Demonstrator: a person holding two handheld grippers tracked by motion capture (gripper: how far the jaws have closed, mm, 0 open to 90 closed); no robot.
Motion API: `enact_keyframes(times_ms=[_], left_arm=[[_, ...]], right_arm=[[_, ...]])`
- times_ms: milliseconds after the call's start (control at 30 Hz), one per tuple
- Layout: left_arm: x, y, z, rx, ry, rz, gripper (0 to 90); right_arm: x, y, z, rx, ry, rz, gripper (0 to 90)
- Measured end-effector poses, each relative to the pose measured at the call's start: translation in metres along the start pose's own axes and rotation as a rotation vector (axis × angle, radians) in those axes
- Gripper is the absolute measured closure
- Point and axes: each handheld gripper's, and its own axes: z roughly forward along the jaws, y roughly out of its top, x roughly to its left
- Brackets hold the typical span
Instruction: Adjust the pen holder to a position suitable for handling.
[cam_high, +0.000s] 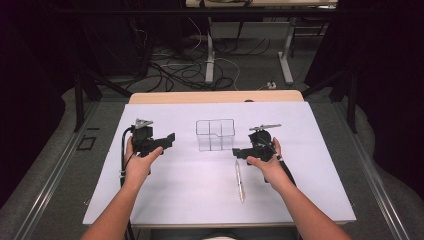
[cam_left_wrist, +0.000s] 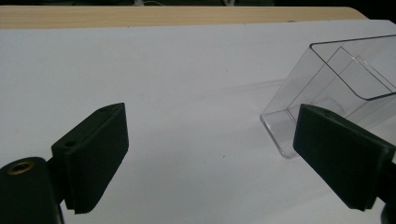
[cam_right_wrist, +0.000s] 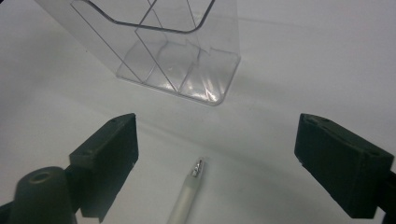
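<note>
A clear plastic organiser box (cam_high: 215, 134) with inner dividers stands upright at the middle of the white mat. A pale slim pen (cam_high: 239, 181) lies flat on the mat in front of it, tip toward the box. My right gripper (cam_high: 239, 153) hovers over the pen's far end, open; in the right gripper view the pen (cam_right_wrist: 187, 200) lies on the mat between the wide jaws (cam_right_wrist: 217, 140), untouched, with the box (cam_right_wrist: 187, 70) beyond. My left gripper (cam_high: 170, 138) is left of the box, open and holding nothing (cam_left_wrist: 210, 135), with the box's corner (cam_left_wrist: 327, 79) beside its right jaw.
The white mat (cam_high: 190, 195) covers a wooden table (cam_high: 215, 96) whose far edge shows behind it. Table legs and loose cables lie on the floor beyond. Both forearms come in from the near edge.
</note>
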Motion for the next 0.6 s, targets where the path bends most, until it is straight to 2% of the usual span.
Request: enact_keyframes(times_ms=[233,300,333,433,500,567,600], left_arm=[[-0.001,-0.004,-0.001,0.005,0.003,0.018,5.4],[-0.002,-0.005,-0.002,0.015,0.0,0.023,4.3],[-0.002,-0.005,-0.002,0.012,-0.002,0.023,3.5],[-0.003,-0.007,-0.003,0.017,-0.003,0.041,1.9],[-0.004,-0.009,-0.003,0.015,-0.01,0.05,0.8],[-0.005,-0.009,-0.004,0.027,-0.017,0.064,0.2],[-0.005,-0.01,-0.004,0.029,-0.016,0.066,0.2]], right_arm=[[-0.004,-0.003,-0.011,0.026,0.007,0.058,9.2],[-0.005,-0.004,-0.014,0.018,0.017,0.068,6.6],[-0.005,-0.005,-0.016,0.027,0.006,0.061,6.2],[-0.005,-0.005,-0.019,0.035,0.015,0.075,8.4],[-0.003,-0.006,-0.021,0.035,-0.001,0.08,8.5],[-0.003,-0.006,-0.023,0.04,0.005,0.079,9.0],[-0.001,-0.006,-0.024,0.043,0.002,0.089,11.7]])
